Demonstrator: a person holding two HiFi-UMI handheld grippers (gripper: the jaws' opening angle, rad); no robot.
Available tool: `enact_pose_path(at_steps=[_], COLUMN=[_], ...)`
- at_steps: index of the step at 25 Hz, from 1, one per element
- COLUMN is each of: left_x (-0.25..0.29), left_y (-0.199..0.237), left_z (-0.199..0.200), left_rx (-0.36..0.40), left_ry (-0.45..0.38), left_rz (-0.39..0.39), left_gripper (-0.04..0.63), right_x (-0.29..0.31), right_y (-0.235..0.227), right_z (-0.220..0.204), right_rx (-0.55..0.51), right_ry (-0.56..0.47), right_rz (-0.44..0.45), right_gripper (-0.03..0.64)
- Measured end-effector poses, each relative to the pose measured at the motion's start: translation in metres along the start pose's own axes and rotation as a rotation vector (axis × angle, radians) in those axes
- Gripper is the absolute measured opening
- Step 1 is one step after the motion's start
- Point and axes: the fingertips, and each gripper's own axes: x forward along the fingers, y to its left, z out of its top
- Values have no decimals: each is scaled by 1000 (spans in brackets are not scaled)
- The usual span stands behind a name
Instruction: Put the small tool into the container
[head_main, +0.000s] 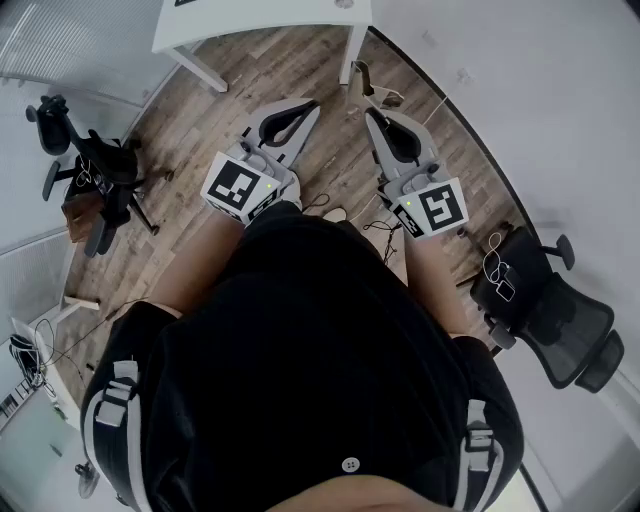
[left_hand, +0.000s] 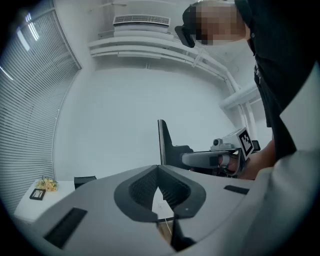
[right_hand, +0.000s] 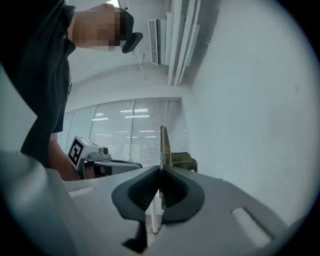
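Note:
No small tool and no container can be made out in any view. In the head view I hold both grippers in front of my body, above a wooden floor (head_main: 300, 70). My left gripper (head_main: 308, 106) is shut with nothing between its jaws, and its dark pads meet at the tip in the left gripper view (left_hand: 159, 170). My right gripper (head_main: 371, 113) is also shut and empty, with its pads pressed together in the right gripper view (right_hand: 160, 171). Each gripper view shows the other gripper alongside: the right gripper (left_hand: 210, 159) and the left gripper (right_hand: 107, 162).
A white table (head_main: 260, 30) stands ahead at the top of the head view. One black office chair (head_main: 95, 175) is on the left, another (head_main: 550, 300) on the right by the wall. Cables (head_main: 330, 212) lie on the floor. A white surface (left_hand: 55, 192) bears small items.

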Motion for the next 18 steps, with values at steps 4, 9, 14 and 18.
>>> enact_pose_path(at_steps=[4,9,14,18], left_x=[-3,-9,-12,-13], left_y=[8,21,34,50], left_z=[-5,-8,-7,-6], left_rx=[-15,-28,-26,-35], left_ry=[-4,-8,-10,-14], left_rz=[14,21,24,25], left_gripper=[8,8,8,8], right_x=[5,15,28,45], right_y=[2,4,5,6], right_z=[-3,-6,-6,-6], right_rx=[1,30,26,25], right_ry=[4,-1,-1,3], right_rz=[2,-3,5,13], right_gripper=[12,12,12,12])
